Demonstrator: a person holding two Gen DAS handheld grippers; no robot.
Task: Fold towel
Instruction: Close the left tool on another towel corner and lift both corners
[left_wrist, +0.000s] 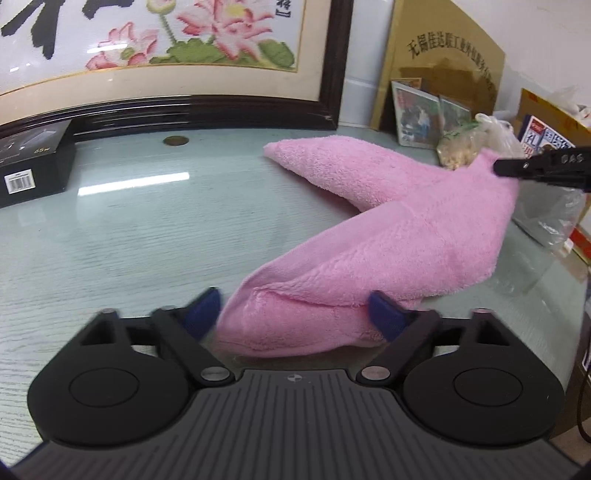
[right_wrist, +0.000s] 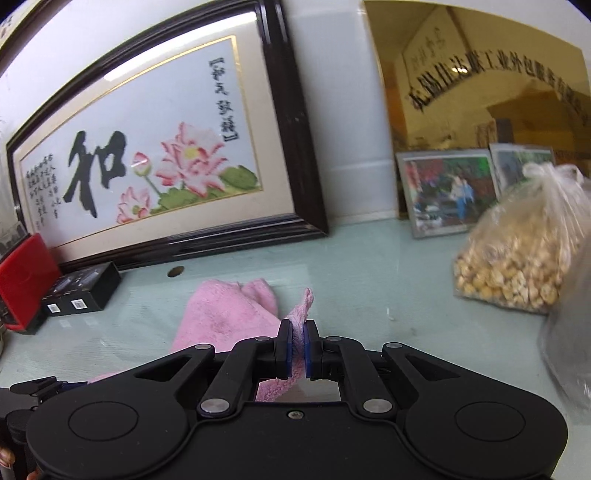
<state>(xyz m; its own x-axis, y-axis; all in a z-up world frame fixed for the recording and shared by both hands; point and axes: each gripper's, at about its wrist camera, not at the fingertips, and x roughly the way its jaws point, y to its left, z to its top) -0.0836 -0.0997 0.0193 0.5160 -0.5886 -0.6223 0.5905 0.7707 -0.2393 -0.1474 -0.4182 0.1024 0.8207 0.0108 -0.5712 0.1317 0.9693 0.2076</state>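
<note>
A pink fluffy towel (left_wrist: 388, 236) lies bunched on the pale green tabletop (left_wrist: 129, 229). My left gripper (left_wrist: 295, 314) is open, its blue pads on either side of the towel's near end, which sits between them. My right gripper (right_wrist: 299, 347) is shut on a corner of the towel (right_wrist: 221, 314) and holds it lifted off the table. In the left wrist view the right gripper (left_wrist: 498, 167) shows at the right edge, pinching the raised far corner. The rest of the towel trails down to the left in the right wrist view.
A large framed lotus picture (right_wrist: 147, 158) leans on the back wall. Black boxes (left_wrist: 33, 166) and a red box (right_wrist: 22, 280) stand at the left. A clear bag of nuts (right_wrist: 517, 251), photo frames (right_wrist: 447, 192) and a gold plaque (left_wrist: 443, 59) stand at the right.
</note>
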